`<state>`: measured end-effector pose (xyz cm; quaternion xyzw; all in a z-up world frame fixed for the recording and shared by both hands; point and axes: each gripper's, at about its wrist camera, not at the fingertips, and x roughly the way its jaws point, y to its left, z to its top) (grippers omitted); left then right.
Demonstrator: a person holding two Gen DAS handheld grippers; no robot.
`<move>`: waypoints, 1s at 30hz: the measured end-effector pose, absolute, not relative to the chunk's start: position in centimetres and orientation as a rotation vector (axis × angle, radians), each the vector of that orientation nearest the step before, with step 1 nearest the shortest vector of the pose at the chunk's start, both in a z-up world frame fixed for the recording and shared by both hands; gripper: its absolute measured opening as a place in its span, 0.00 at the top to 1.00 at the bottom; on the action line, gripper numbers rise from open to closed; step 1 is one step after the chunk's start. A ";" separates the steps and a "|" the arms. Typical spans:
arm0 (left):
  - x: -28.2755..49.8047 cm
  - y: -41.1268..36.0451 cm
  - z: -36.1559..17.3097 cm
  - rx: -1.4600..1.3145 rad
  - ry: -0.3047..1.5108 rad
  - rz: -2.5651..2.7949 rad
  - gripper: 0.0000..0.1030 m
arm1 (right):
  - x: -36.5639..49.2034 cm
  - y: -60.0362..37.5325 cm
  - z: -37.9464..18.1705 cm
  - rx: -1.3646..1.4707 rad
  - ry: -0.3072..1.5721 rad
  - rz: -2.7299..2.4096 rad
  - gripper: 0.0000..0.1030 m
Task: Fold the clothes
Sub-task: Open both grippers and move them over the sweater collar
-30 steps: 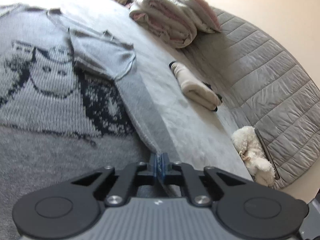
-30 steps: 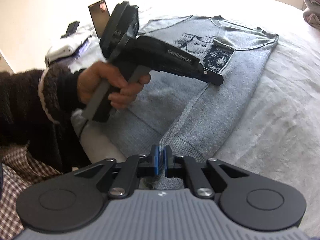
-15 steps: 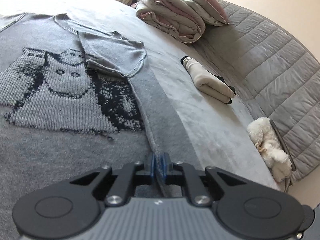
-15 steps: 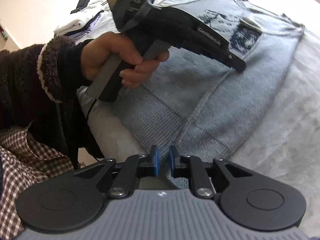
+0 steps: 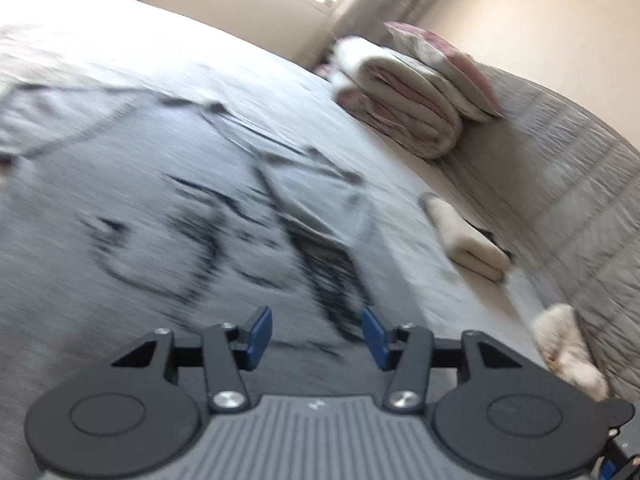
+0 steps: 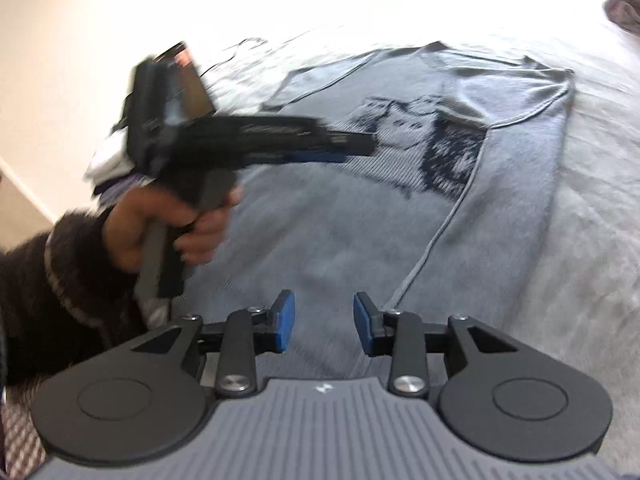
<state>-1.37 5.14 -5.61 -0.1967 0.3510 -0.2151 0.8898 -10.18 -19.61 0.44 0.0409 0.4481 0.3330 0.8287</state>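
Observation:
A grey knitted sweater (image 6: 340,232) with a dark animal pattern lies flat on the bed, its right side folded inward. In the left wrist view the sweater (image 5: 140,220) is blurred by motion. My left gripper (image 5: 316,336) hovers over the sweater's lower part, its jaws opening with nothing between the blue pads. Above the sweater's hem my right gripper (image 6: 324,324) is also opening, and its jaws hold nothing. The right wrist view shows the left gripper (image 6: 348,150) from the side, carried by a hand (image 6: 168,228) in a dark fuzzy sleeve.
Folded pink-and-white bedding (image 5: 408,100) is stacked at the far end of the bed. A rolled cream cloth (image 5: 464,240) and a white plush toy (image 5: 568,352) lie along the quilted grey headboard (image 5: 560,184). White items (image 6: 108,160) lie behind the hand.
Both grippers have let go of the sweater's edge and opened. The left gripper has pulled back and tilted up over the sweater. The right gripper shifted a little and now hangs above the hem.

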 end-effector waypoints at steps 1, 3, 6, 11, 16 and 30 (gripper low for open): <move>-0.9 6.2 -5.6 -0.415 0.733 -0.407 0.44 | -9.4 -19.4 0.5 0.109 0.953 0.696 0.64; 0.2 8.6 -5.4 -0.430 0.741 -0.328 0.44 | -7.6 -18.9 0.9 0.114 0.940 0.673 0.64; 1.7 12.2 -4.8 -0.447 0.742 -0.211 0.43 | -5.0 -17.7 1.6 0.078 0.896 0.651 0.64; 3.8 17.5 -4.6 -0.469 0.733 -0.033 0.42 | 0.7 -15.4 1.8 0.052 0.807 0.621 0.64; 6.1 20.1 -5.8 -0.530 0.732 0.069 0.42 | 5.4 -14.2 0.6 0.058 0.748 0.585 0.64; 12.7 20.3 -7.3 -0.350 0.614 0.173 0.46 | 13.3 -15.0 -5.6 0.121 0.623 0.416 0.64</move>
